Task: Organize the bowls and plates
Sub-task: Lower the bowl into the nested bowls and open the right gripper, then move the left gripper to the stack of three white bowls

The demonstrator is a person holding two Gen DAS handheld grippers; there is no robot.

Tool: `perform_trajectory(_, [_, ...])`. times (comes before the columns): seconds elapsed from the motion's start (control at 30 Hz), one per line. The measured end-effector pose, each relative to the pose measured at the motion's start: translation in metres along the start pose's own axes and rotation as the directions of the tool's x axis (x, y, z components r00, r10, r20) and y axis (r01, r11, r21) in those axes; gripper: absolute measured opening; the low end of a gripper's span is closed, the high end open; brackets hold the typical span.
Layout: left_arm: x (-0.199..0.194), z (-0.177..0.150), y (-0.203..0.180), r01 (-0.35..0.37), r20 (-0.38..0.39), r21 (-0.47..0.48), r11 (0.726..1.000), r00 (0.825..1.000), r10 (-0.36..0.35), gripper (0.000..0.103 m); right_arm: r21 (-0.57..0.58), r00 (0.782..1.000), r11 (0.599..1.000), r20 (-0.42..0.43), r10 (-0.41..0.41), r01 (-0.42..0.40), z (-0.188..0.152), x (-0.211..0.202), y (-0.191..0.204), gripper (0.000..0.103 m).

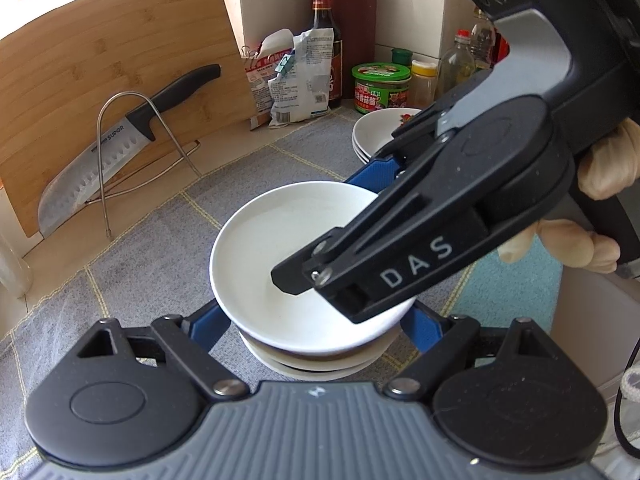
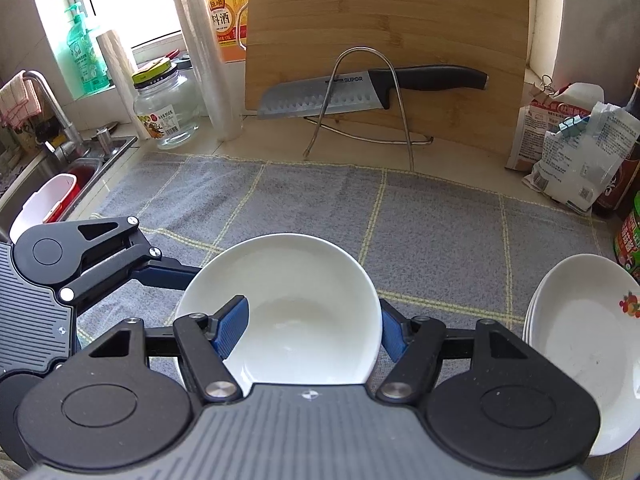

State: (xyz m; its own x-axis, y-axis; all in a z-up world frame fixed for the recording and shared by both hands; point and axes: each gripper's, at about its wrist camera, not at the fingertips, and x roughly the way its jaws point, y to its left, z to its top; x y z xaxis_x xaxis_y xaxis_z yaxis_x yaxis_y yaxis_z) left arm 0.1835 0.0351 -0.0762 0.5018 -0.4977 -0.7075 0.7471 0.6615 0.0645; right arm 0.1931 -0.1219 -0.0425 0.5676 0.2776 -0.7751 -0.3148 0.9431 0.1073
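My right gripper (image 1: pixel 330 228) (image 2: pixel 312 326) is shut on a white bowl (image 1: pixel 280 236) (image 2: pixel 304 276), with one blue finger inside and the other outside its wall. The bowl sits on top of a short stack of bowls (image 1: pixel 312 366) on the grey checked mat (image 2: pixel 420 216). My left gripper (image 1: pixel 316 320) stands wide, its blue fingers (image 1: pixel 210 322) hugging both sides of that stack just under the top bowl, which hides their tips. In the right wrist view, one of the left fingers (image 2: pixel 168 271) reaches in from the left behind the bowl. A stack of white plates (image 1: pixel 372 132) (image 2: pixel 580 332) lies to the right.
A knife (image 2: pixel 360 92) rests on a wire rack against a bamboo cutting board (image 2: pixel 384 20) at the back. Bags, jars and bottles (image 1: pixel 380 88) crowd the back right corner. A glass jar (image 2: pixel 168 112) and a sink (image 2: pixel 60 176) are at the left. A gloved hand (image 1: pixel 560 248) holds the right gripper.
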Motion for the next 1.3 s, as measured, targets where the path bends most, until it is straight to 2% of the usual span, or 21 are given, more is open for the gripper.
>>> perform_trajectory(0.3, [0.0,-0.001,0.002,0.007,0.001,-0.008,1.0,1.0,-0.007,0.092,-0.001,1.0,1.0,0.0,0.002,-0.002,0.0,0.001,-0.002,0.074])
perform_trajectory(0.6, [0.001,-0.003,0.002,0.0,0.017,0.014,1.0,1.0,-0.001,0.099,-0.001,1.0,1.0,0.001,0.005,-0.005,-0.001,0.002,-0.002,0.077])
perform_trajectory(0.87, [-0.007,-0.006,0.003,0.012,0.033,0.021,1.0,0.999,-0.012,0.099,0.006,1.0,1.0,0.028,0.008,-0.008,-0.003,-0.003,-0.001,0.103])
perform_trajectory(1.03, [-0.015,-0.012,0.007,0.027,0.055,0.007,1.0,0.998,-0.027,0.099,0.001,0.999,1.0,0.039,0.002,-0.002,-0.006,-0.008,-0.002,0.103])
perform_trajectory(1.3, [-0.02,-0.028,0.013,0.013,0.015,0.016,1.0,1.0,-0.013,0.099,-0.019,0.998,1.0,0.06,0.013,-0.012,-0.015,-0.02,0.0,0.103])
